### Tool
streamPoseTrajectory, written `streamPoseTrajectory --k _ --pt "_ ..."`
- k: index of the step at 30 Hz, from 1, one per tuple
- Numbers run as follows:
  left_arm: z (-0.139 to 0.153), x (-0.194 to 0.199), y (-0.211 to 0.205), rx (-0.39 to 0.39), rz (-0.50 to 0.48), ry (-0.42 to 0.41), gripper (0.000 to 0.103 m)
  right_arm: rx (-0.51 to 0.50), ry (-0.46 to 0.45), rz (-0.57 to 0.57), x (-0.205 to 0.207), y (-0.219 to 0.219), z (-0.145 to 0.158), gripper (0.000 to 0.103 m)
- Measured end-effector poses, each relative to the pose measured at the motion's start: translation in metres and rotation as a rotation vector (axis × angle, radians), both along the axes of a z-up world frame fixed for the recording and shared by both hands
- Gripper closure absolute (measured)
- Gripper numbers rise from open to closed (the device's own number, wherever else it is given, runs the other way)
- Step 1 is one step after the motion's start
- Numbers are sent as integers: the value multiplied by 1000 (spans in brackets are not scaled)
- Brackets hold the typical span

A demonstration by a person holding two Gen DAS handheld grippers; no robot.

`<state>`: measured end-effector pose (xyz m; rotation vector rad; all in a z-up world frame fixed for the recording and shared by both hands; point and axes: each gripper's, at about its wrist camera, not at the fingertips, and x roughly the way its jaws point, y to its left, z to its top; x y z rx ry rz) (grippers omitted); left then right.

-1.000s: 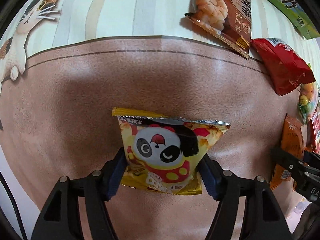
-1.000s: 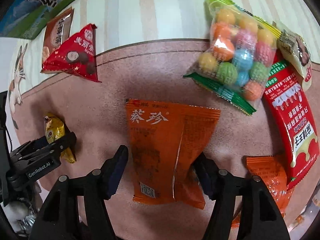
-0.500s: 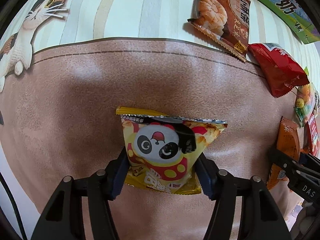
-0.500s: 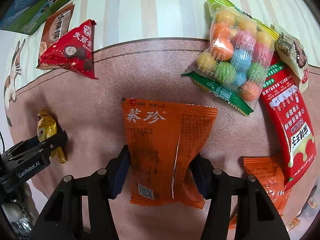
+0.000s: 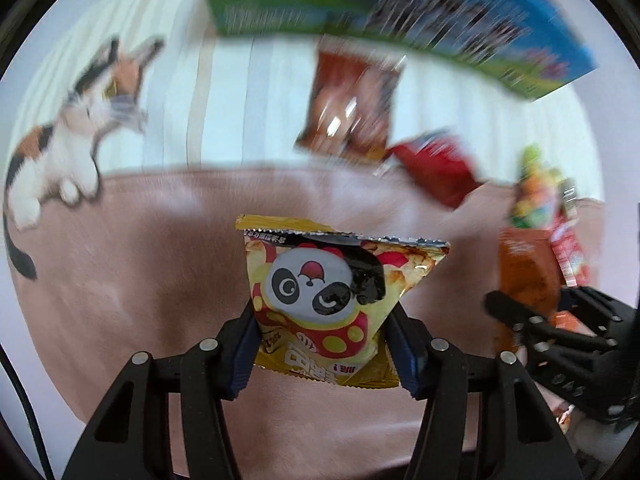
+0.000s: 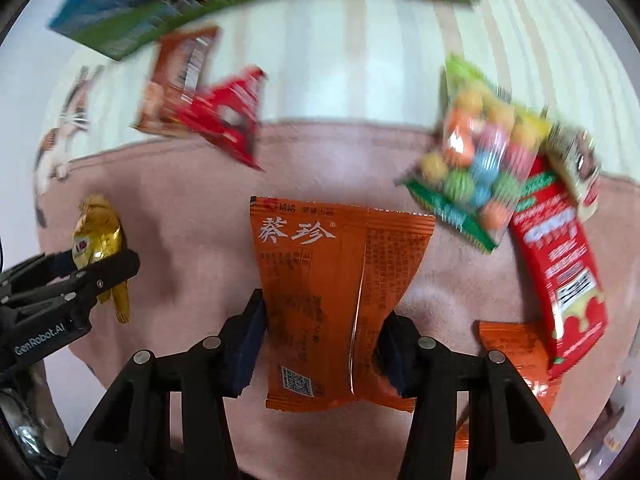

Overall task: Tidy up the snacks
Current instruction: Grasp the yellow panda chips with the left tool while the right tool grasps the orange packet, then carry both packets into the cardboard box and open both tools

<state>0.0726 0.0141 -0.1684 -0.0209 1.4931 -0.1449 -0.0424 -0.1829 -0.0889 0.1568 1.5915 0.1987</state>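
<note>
Yellow panda snack pack (image 5: 332, 304) pinched at its lower half between pads of left gripper (image 5: 326, 354), jaws just closing in on it, pack creased at the waist; hangs over the pink mat (image 5: 140, 280), prob. clear of it, blur makes that unsure. Orange snack packet (image 6: 340, 300) likewise clamped in right gripper (image 6: 320, 346), jaws just closing, sides squeezed inward, back seam facing cam. Second orange packet (image 6: 516, 348) flat on mat toward its right edge, just beside a long red pack (image 6: 560, 264). Bag of coloured candy balls (image 6: 476, 160) at mat's far right edge, touching the red pack. Red triangular pack (image 6: 228, 116) overlapping a brown pack (image 6: 176, 68) at mat's far edge, on striped cloth (image 6: 360, 60). Green-blue carton (image 6: 240, 0) beyond, blurred. Cat print (image 5: 68, 136) at far left of cloth.
</note>
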Motion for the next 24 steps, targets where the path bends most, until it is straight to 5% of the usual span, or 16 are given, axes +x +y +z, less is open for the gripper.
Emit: streamPoseTrajectory --k 12,19,24 --pt "151 53 -16 -160 -60 -239 48 138 -284 -29 39 -16 151 49" --pt "167 121 -18 -137 -44 -289 48 130 -434 -106 101 -43 201 49" --pt "154 179 -13 -87 -31 -268 48 57 -474 -130 159 -61 200 49"
